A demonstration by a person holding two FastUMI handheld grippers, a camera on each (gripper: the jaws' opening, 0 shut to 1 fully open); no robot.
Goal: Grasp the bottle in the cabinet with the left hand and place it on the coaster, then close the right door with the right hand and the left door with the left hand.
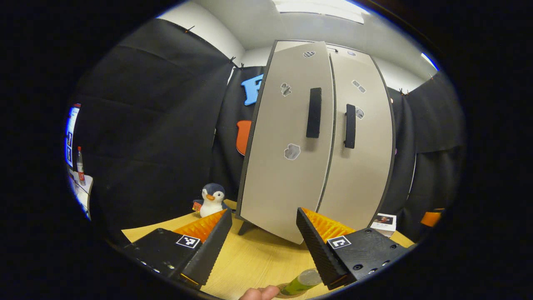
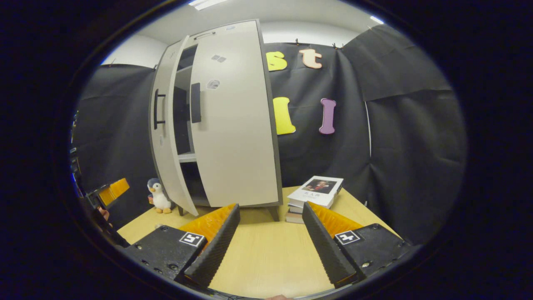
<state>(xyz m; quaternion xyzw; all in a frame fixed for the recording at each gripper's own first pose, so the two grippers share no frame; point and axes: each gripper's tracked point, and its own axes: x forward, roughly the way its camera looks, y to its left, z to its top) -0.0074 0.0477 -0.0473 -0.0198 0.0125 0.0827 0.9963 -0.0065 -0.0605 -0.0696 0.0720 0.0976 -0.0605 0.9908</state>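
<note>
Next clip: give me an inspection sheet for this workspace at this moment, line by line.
Surface: light wooden table.
Job's things: cabinet, right door shut, left door ajar; bottle lying on coaster at the lower edge of the left gripper view.
Clutter: toy penguin; stack of books.
Grippers: left gripper open; right gripper open.
Cables: nothing seen.
Surroundings: black cloth wall; ceiling light.

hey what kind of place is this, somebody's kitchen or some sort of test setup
Most likely a staged recording booth, not a home: black cloth hangs as walls behind a small two-door cabinet standing on a wooden table, with a toy penguin and stacked books as props.
</note>
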